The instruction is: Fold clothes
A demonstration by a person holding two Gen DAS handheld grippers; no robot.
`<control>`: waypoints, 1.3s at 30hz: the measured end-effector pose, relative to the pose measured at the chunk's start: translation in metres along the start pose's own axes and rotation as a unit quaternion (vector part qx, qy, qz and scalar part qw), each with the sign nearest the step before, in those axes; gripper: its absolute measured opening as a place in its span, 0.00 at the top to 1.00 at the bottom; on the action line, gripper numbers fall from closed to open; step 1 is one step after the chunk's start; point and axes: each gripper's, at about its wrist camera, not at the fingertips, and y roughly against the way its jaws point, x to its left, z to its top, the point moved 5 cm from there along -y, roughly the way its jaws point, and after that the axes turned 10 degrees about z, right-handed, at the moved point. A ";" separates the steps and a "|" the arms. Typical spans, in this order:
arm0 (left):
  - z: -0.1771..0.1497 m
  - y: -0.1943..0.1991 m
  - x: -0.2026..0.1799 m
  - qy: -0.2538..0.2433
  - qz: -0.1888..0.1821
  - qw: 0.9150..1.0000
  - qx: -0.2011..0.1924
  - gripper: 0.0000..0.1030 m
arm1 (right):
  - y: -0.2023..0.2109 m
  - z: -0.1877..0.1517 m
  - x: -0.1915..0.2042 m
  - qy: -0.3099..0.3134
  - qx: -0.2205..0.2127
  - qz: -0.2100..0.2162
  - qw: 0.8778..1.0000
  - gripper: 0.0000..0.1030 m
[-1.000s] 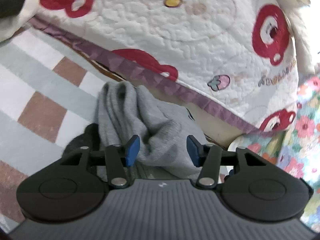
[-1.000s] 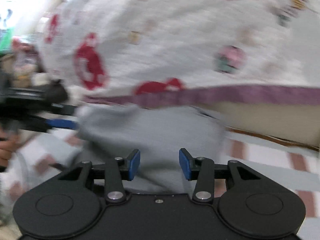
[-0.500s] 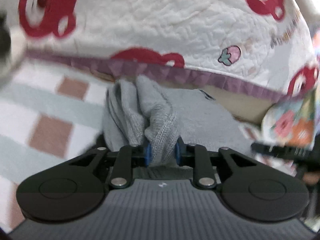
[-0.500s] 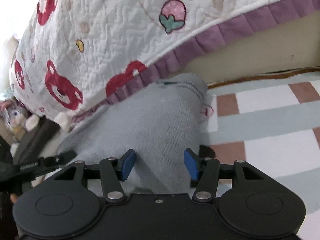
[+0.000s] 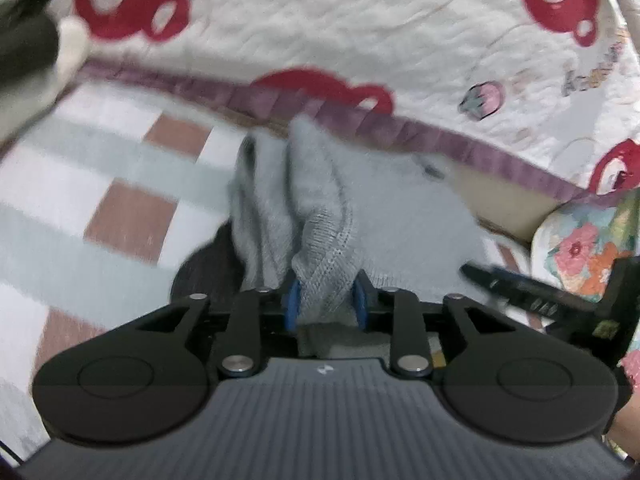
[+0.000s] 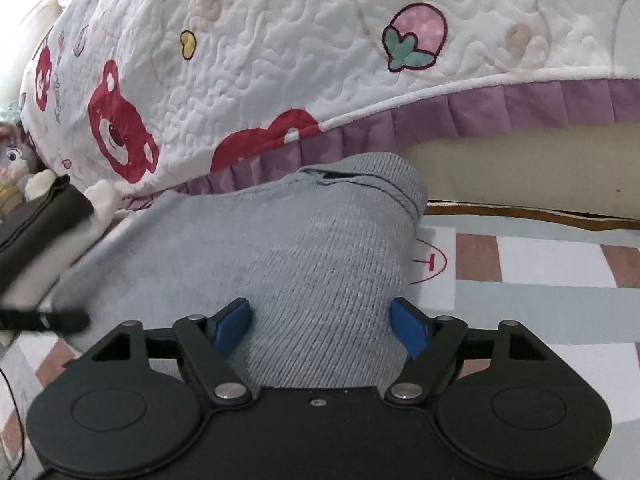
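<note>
The grey knit garment [image 6: 320,248] is bunched on the checked rug [image 6: 540,264] just beside the quilted bed cover [image 6: 280,80]; a hemmed fold is pinched by the left gripper [image 5: 325,304], presumably for lifting; the right gripper [image 6: 320,320] is spread wide around cloth, ungripped.

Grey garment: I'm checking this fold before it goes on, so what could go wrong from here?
1. The left gripper pinches only a bunched hem of the grey garment, so the knit may slip out or fold crooked.
2. The right gripper has its jaws open around the cloth, so that side may sag.
3. The quilt overhangs the garment's far edge and could snag it.
</note>
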 end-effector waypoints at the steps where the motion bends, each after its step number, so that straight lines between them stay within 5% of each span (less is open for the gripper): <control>1: 0.005 0.005 -0.006 -0.012 0.002 1.000 -0.015 0.71 | 0.001 -0.001 0.000 0.000 0.000 0.000 1.000 0.21; 6: 0.020 0.018 -0.020 -0.052 -0.006 0.991 -0.125 0.67 | 0.004 -0.006 0.003 0.010 0.004 0.001 1.000 0.21; 8: 0.020 0.005 -0.016 -0.049 -0.004 0.993 -0.105 0.67 | 0.004 -0.006 0.006 0.014 0.007 0.000 1.000 0.21; 11: 0.007 -0.023 0.001 -0.054 0.046 0.997 -0.038 0.60 | 0.005 -0.007 0.010 0.020 0.013 -0.002 1.000 0.21; 14: 0.003 -0.033 0.026 0.035 0.005 0.999 -0.002 0.52 | 0.010 -0.010 0.013 0.019 0.018 0.003 1.000 0.21; 21: 0.012 -0.027 0.027 0.046 -0.004 0.999 0.001 0.50 | 0.033 -0.024 -0.006 -0.085 0.029 0.059 0.994 0.21; 29: 0.024 -0.036 0.028 0.041 0.004 0.999 0.010 0.34 | 0.047 -0.043 -0.053 -0.310 0.021 0.116 0.943 0.21; 35: 0.030 -0.068 0.050 0.114 -0.030 0.992 0.046 0.31 | 0.027 -0.060 -0.058 -0.395 0.016 0.150 0.906 0.21; 39: 0.035 -0.082 0.051 0.128 -0.035 0.989 0.064 0.31 | 0.025 -0.056 -0.041 -0.312 0.022 0.139 0.940 0.21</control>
